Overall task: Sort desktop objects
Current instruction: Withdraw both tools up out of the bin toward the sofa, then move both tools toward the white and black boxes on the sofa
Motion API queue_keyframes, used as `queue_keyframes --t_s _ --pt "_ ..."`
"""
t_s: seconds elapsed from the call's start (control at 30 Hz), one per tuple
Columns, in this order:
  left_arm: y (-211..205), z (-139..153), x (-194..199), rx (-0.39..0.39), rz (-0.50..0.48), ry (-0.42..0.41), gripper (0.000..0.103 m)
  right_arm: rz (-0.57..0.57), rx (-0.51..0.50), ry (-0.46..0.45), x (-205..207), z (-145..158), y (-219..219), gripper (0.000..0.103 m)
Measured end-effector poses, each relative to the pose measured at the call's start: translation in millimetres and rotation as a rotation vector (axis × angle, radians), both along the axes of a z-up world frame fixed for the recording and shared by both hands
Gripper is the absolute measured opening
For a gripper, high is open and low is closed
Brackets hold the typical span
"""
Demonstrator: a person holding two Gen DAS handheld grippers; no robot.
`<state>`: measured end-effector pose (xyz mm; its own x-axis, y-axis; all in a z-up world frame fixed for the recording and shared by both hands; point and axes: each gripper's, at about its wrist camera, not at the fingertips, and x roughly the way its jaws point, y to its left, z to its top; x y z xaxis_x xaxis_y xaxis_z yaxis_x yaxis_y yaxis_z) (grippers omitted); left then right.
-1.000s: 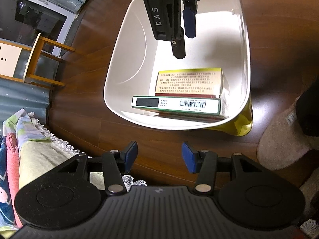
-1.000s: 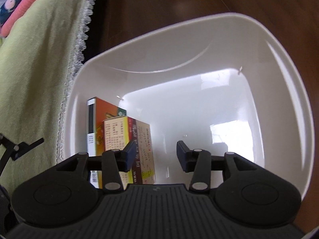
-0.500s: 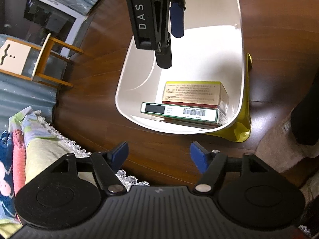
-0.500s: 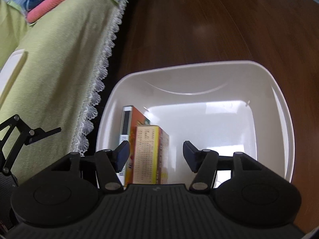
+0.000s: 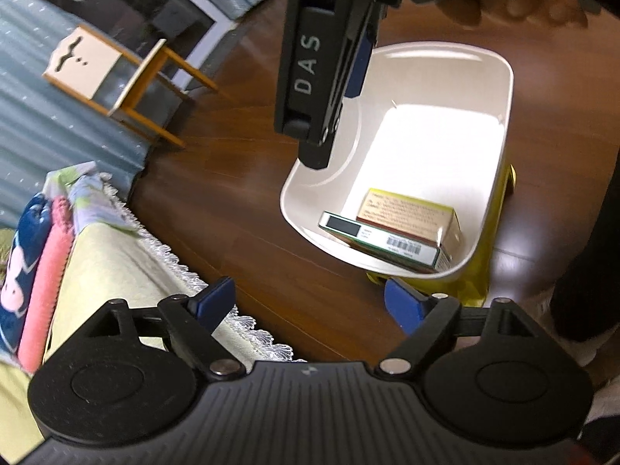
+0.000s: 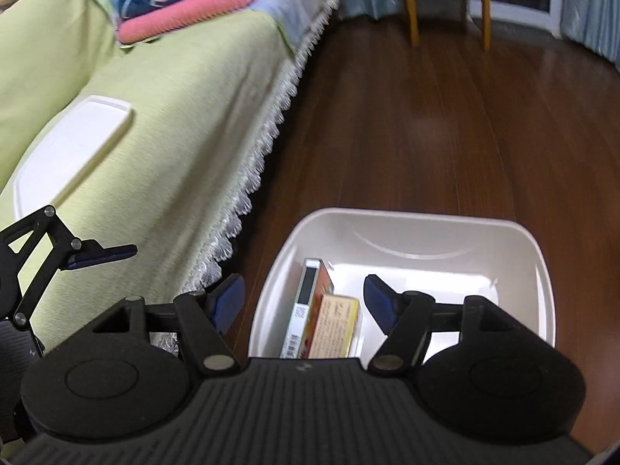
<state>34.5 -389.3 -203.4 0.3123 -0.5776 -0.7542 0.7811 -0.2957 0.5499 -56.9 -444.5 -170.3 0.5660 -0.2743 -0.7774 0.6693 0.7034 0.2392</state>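
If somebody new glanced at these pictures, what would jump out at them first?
Probably the white bin on the dark wood floor, with two boxes lying against one end inside it. Next, the right gripper hanging open and empty above the bin. Then the green bedspread with its lace edge, beside the bin, with a white lid on it.

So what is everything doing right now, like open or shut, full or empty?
Left gripper: open, holding nothing.
Right gripper: open, holding nothing, above the bin.
White bin: no lid on it, partly filled, on the floor.
Green box: closed, lying in the bin.
Yellow box: closed, right against the green box.
White lid: off the bin, lying on the green cover.
Folded blankets: stacked on the cover.
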Motion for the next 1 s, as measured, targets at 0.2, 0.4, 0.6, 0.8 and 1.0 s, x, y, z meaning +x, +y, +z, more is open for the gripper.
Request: queue_keyframes --t_s 0.2,0.4,0.6,0.8,1.0 --pt "11.2 21.3 -3.7 -0.051 0.061 0.013 0.094 0.028 -0.048 -0.037 0.3 29.0 10.6 0.068" --pt "28.7 49.3 -1.3 -0.114 0.172 0.01 0.1 0.056 -0.107 -0.081 5.7 54.4 24.0 0.07" --pt "60.0 81.2 17.6 -0.233 0.375 0.023 0.101 0.098 -0.131 -0.143 20.6 76.9 43.7 0.073" --pt "111.4 111.8 41.7 -0.377 0.614 0.047 0.101 0.162 -0.143 -0.199 47.1 92.1 76.9 0.073" --pt "158.4 129.1 58.2 -0.469 0.777 0.039 0.101 0.224 -0.138 -0.231 73.7 96.5 111.1 0.073"
